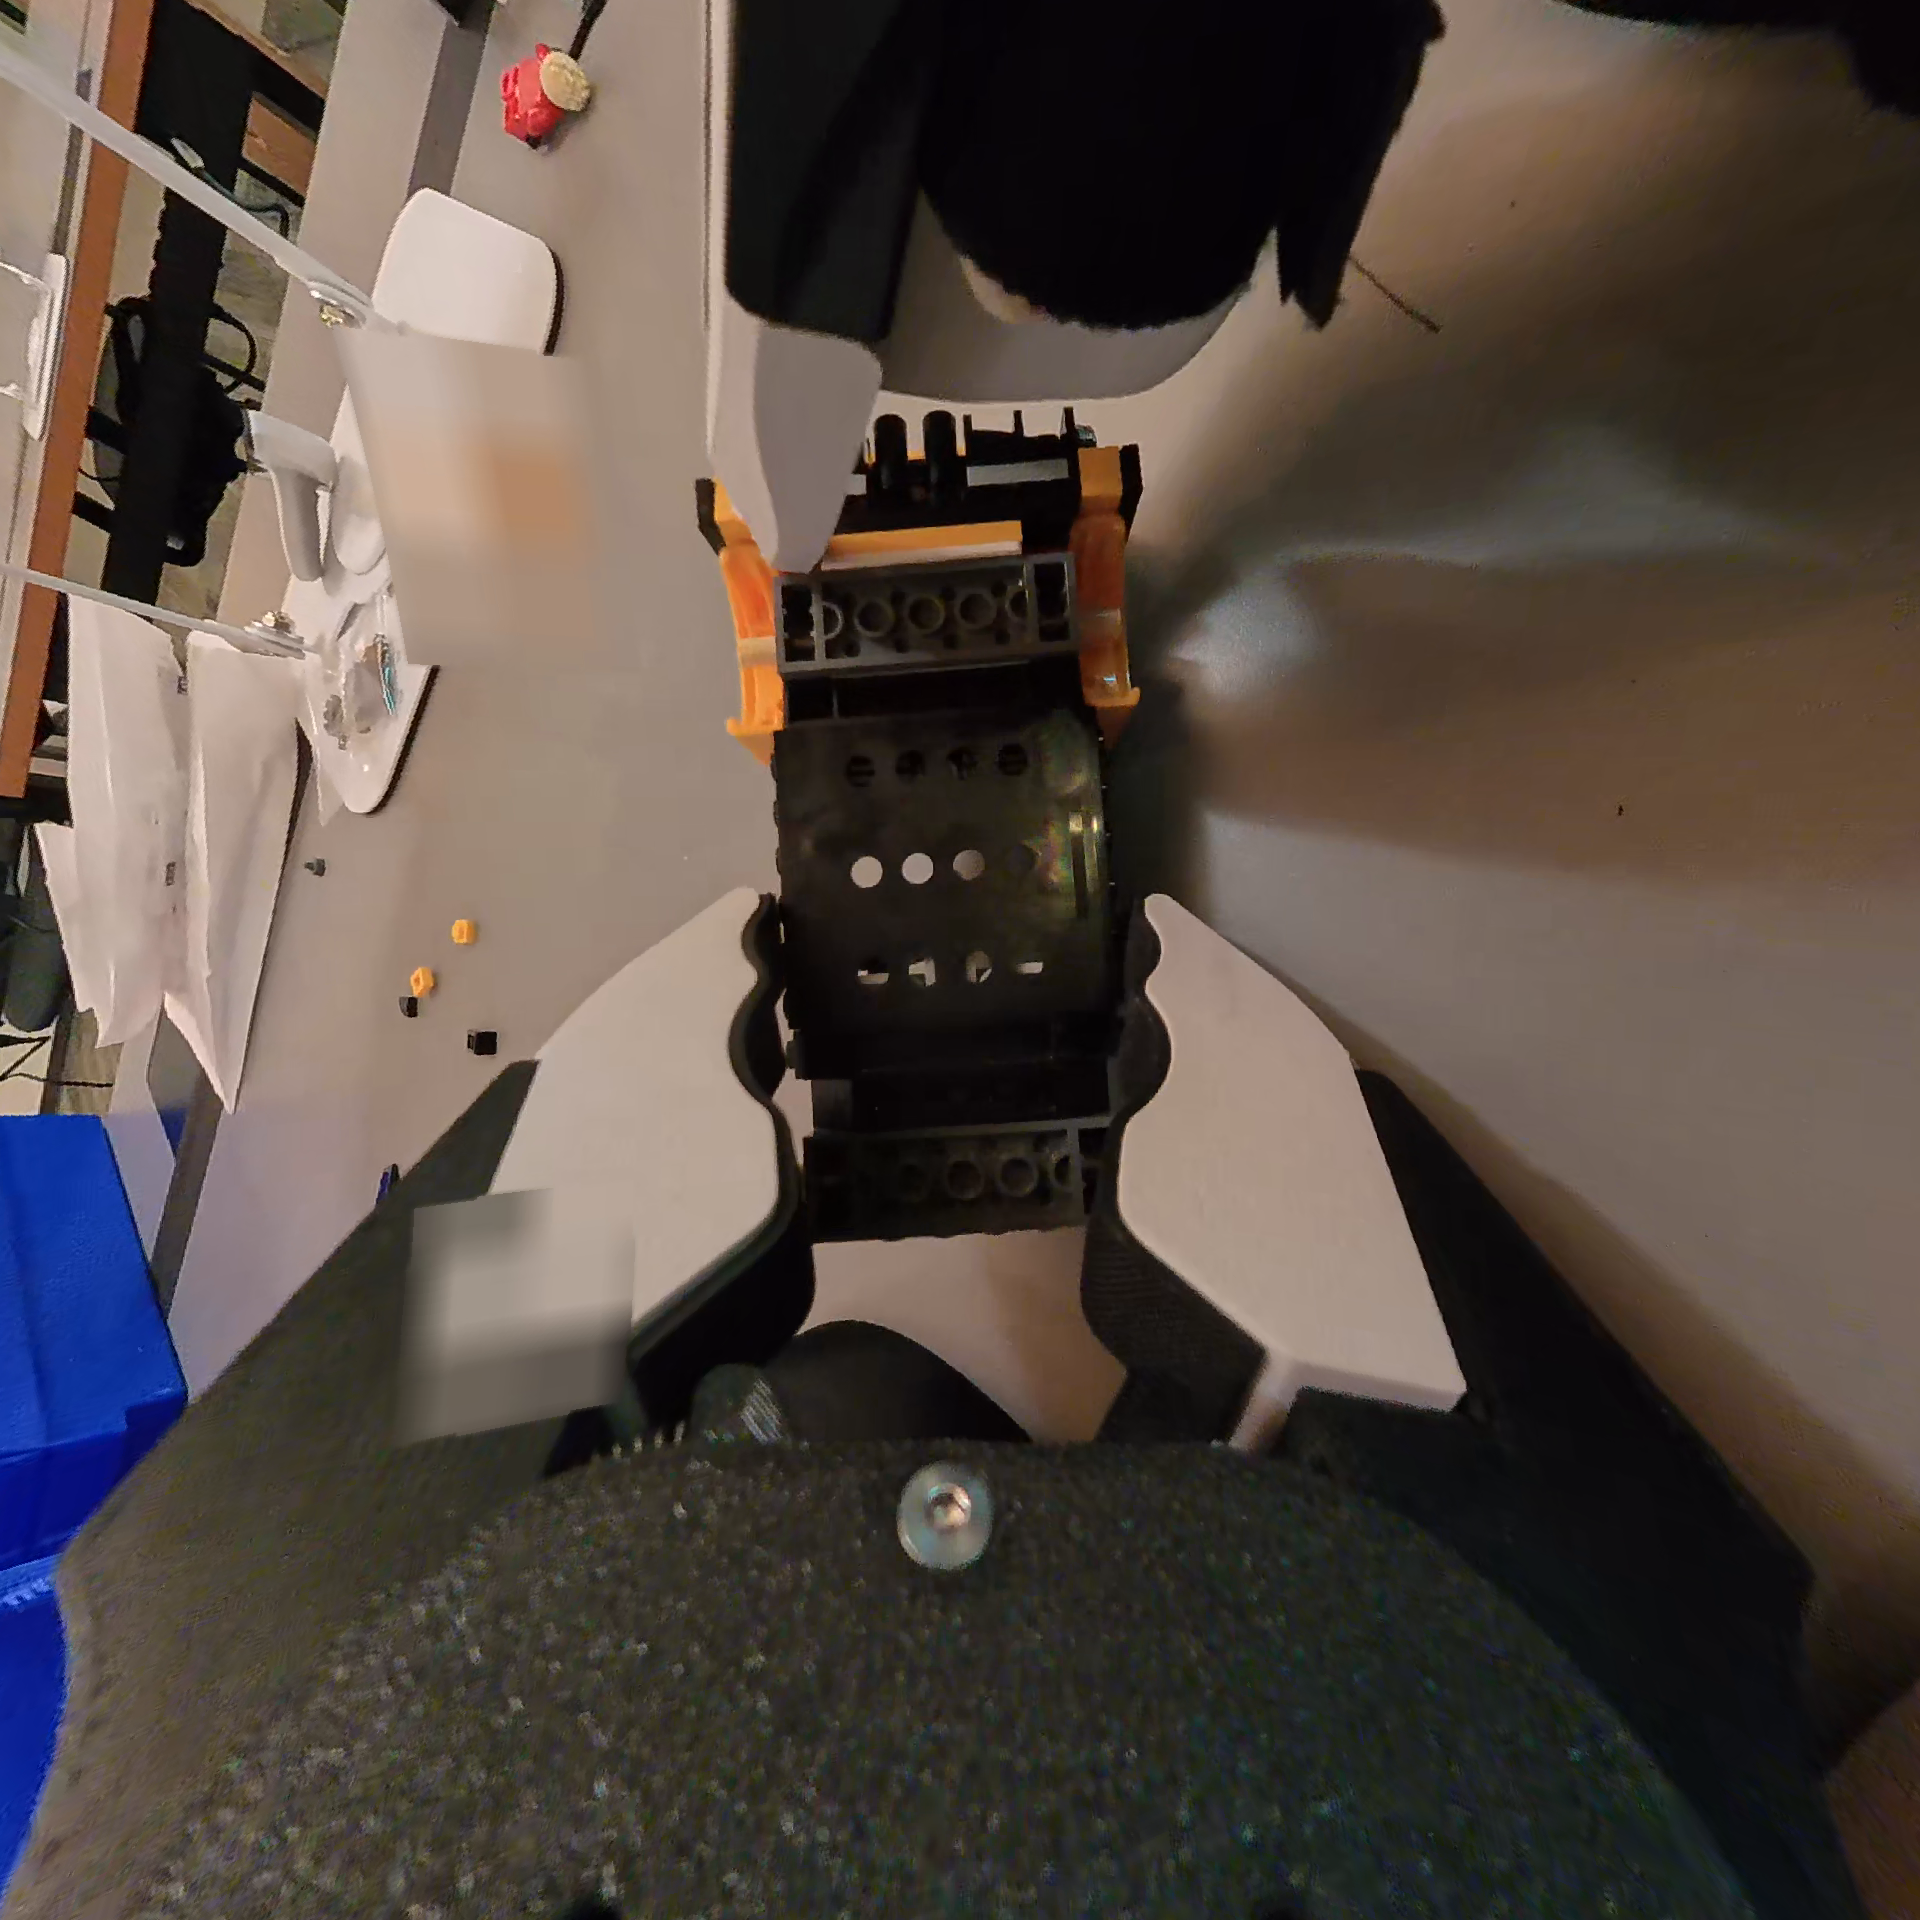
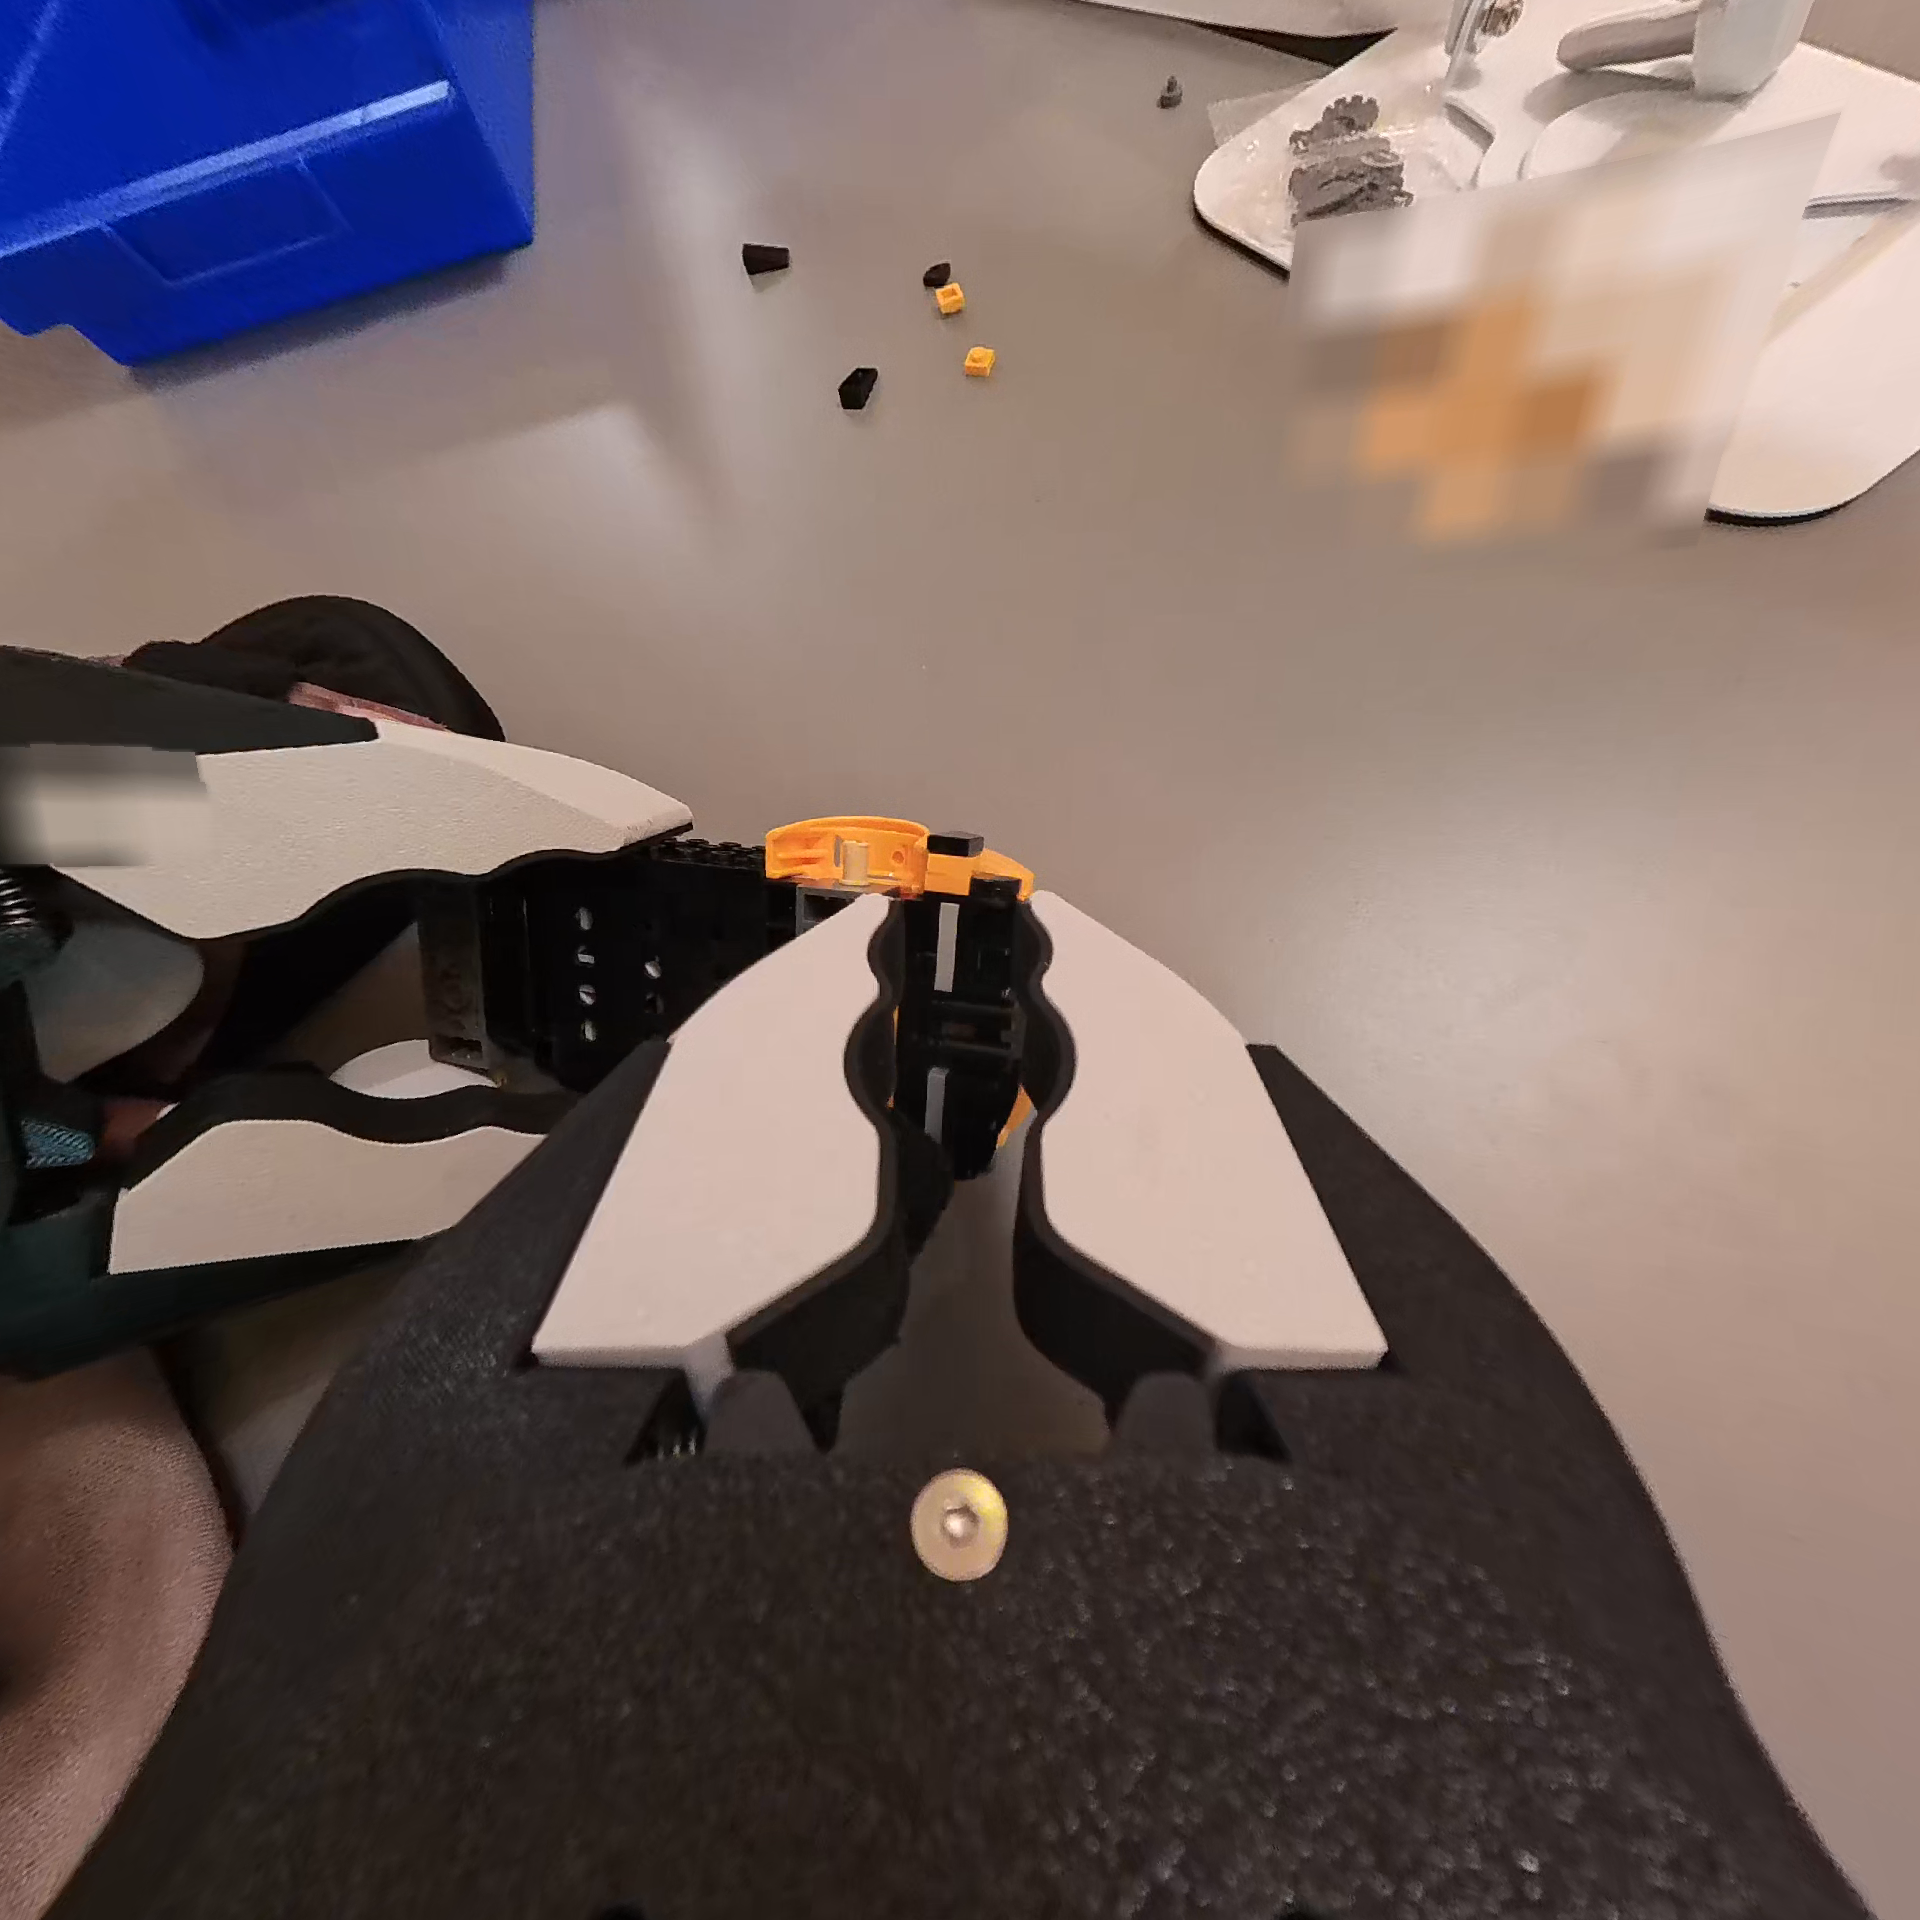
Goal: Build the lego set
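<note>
Left claw (image 1: 951, 1039) clamped on the black rear of the lego model (image 1: 940, 883), jaws pinched on both sides, model held off the tabletop (image 1: 1455, 935). Right claw (image 2: 961, 997) closed on the model's orange-and-black front end, crossing the left claw at about a right angle; its fingertips (image 1: 800, 520) sit on the orange section in the left wrist view.

Step looks like pressing or seating a front piece onto the body. To do it well: left claw holds rigid as the anvil, right claw pushes straight along the stud axis, no twist, or the orange fender arches may pop off. Grip is near the model's ends, so bending is a risk.

Ahead of the right claw: loose orange studs (image 2: 951, 299) and small black bits (image 2: 857, 388) on the grey tabletop, blue bin (image 2: 260, 177) ahead-left, white stand with a parts bag (image 2: 1345, 166) ahead-right. Dim, warm lighting, strong shadows.
</note>
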`<act>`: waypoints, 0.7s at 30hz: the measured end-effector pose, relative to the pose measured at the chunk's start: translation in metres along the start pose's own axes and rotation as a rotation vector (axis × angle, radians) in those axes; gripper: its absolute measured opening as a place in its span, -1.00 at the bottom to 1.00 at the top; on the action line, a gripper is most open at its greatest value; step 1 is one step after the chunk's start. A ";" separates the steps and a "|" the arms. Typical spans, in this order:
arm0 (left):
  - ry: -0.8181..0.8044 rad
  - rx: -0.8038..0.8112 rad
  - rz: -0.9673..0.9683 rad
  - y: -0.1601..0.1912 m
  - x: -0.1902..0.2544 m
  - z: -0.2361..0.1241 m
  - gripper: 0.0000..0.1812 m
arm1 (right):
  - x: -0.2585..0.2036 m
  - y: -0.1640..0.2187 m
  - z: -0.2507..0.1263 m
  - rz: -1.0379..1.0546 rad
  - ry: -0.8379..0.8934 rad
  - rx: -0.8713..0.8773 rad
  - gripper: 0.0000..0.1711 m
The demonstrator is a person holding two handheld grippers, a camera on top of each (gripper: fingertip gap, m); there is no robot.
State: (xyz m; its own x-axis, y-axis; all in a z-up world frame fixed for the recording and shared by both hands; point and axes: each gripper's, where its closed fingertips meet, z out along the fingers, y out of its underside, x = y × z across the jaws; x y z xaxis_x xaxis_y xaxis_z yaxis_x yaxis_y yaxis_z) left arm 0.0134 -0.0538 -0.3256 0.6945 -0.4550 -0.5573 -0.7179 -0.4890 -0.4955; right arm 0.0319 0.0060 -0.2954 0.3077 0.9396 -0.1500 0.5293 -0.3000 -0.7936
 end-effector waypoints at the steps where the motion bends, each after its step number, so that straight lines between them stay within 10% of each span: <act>1: 0.002 -0.001 0.002 0.000 0.000 0.000 -0.31 | 0.000 0.000 0.000 -0.008 0.001 -0.002 -0.78; 21: 0.039 -0.003 0.011 0.001 0.001 0.000 -0.32 | -0.002 0.002 0.001 -0.031 -0.039 0.010 -0.79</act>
State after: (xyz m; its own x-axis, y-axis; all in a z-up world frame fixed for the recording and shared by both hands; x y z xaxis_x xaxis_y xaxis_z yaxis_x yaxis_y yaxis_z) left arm 0.0133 -0.0544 -0.3268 0.6876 -0.4893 -0.5364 -0.7257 -0.4855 -0.4874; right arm 0.0313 0.0039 -0.2976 0.2604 0.9541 -0.1479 0.5297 -0.2693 -0.8043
